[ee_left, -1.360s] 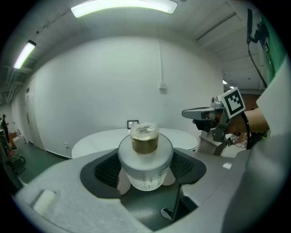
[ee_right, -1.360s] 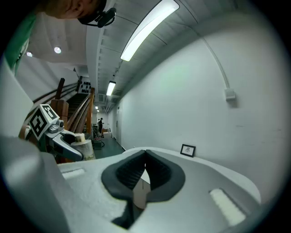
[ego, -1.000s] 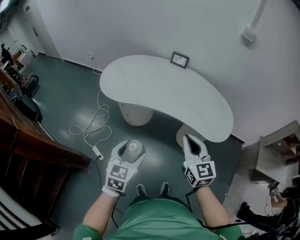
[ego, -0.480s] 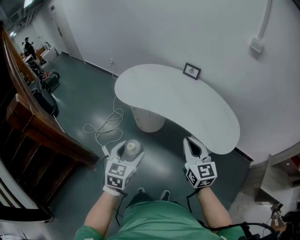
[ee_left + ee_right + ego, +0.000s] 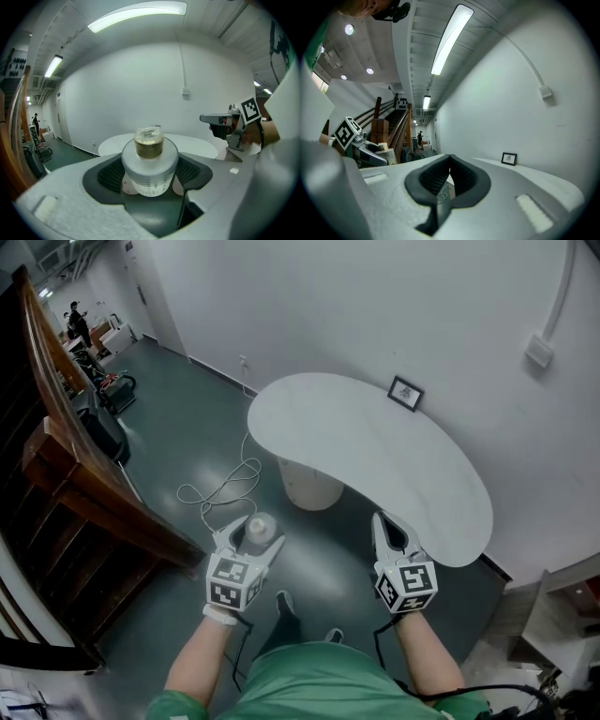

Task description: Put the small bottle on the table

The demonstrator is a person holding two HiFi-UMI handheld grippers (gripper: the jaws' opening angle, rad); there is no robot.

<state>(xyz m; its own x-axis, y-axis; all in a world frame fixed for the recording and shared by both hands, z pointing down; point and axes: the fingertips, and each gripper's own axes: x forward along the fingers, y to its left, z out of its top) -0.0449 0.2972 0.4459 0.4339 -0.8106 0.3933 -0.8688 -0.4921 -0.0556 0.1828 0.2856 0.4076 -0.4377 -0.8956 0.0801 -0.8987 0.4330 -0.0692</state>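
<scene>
Your view has swung: the surface (image 5: 375, 451) now sits further right, and one foot has stepped forward. Your left gripper (image 5: 251, 536) stays clamped on the bottle (image 5: 150, 161), which is upright and held over the floor (image 5: 187, 427), short of the surface. Your right gripper (image 5: 391, 529) has its jaws together on nothing, beside the surface's near edge.

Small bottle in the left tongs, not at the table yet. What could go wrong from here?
1. The small bottle is held by the left tongs over the floor, short of the table; a slip would likely drop it there.
2. A cable lies loose on the floor near the table's pedestal, a possible trip hazard on approach.
3. Set too near the curved rim, it could tip off.
</scene>
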